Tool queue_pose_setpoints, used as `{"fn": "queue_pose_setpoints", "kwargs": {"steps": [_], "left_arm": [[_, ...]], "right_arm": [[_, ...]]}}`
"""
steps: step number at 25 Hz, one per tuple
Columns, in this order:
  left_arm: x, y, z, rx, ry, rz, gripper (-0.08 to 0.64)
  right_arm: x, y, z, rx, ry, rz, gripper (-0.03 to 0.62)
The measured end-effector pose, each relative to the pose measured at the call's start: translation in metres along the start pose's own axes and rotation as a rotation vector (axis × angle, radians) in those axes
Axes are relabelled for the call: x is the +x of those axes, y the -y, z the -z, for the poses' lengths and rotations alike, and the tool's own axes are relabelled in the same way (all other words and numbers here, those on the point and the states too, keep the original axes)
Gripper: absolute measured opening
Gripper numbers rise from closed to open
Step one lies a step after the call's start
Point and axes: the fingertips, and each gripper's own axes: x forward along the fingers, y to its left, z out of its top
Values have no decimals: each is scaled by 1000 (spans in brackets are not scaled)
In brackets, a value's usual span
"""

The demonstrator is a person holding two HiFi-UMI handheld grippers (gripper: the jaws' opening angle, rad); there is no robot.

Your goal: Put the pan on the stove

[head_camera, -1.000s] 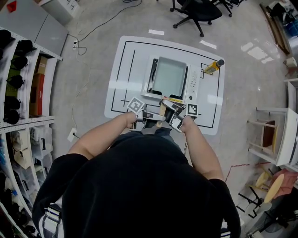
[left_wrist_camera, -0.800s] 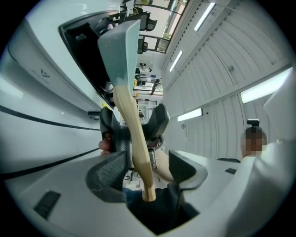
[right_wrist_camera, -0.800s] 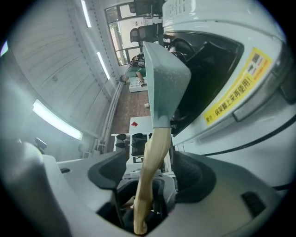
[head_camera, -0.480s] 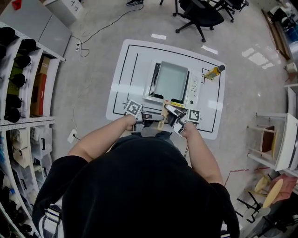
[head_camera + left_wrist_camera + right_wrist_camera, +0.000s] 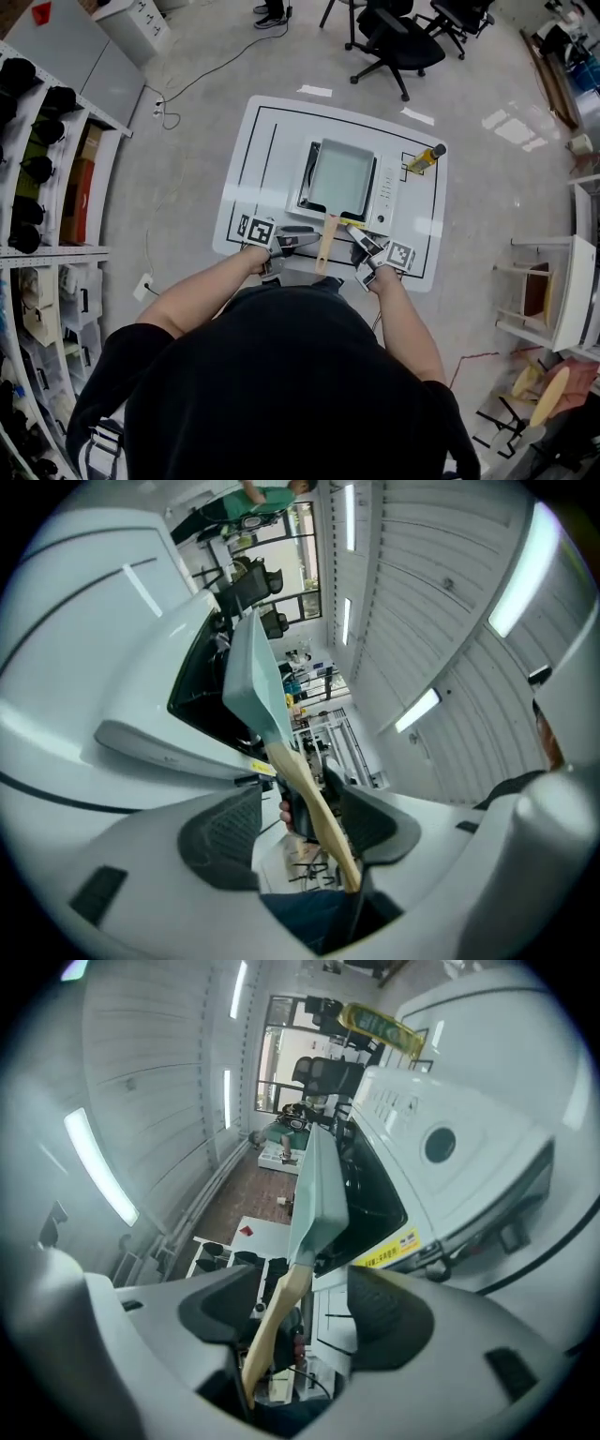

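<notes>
1. The left gripper (image 5: 300, 822) has its jaws spread wide and grips nothing; the pan's wooden handle (image 5: 309, 799) crosses the gap close to one pad, and contact there cannot be judged
2. The right gripper (image 5: 305, 1302) is likewise wide open and holds nothing, with the same handle slanting through its gap nearer one jaw
3. In the head view the two grippers flank the handle, which sticks out past the stove's near edge toward the table's near edge
4. The square grey pan (image 5: 339, 176) sits flat on the stove (image 5: 386, 187), within its dark top
5. The white table (image 5: 253, 141) lies bare left of the stove out to its rim
6. A yellow bottle (image 5: 421, 159) stands apart from the stove by the far right corner
</notes>
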Motion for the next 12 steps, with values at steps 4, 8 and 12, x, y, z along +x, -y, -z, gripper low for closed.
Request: {"fn": "queue_pose_setpoints", "kwargs": {"steps": [4,8,12], "left_arm": [[-14,-6,-11,82,65,-94,265],[-30,-9,-25,111,127,-145,264],[-40,-7,-35,160,158,-183,264]], "right_arm": [[-14,-3,1,-76,8,70,293],[-18,-10,-3,-166,20,111,288],[-27,-16,-13,-269,37,171,282]]}}
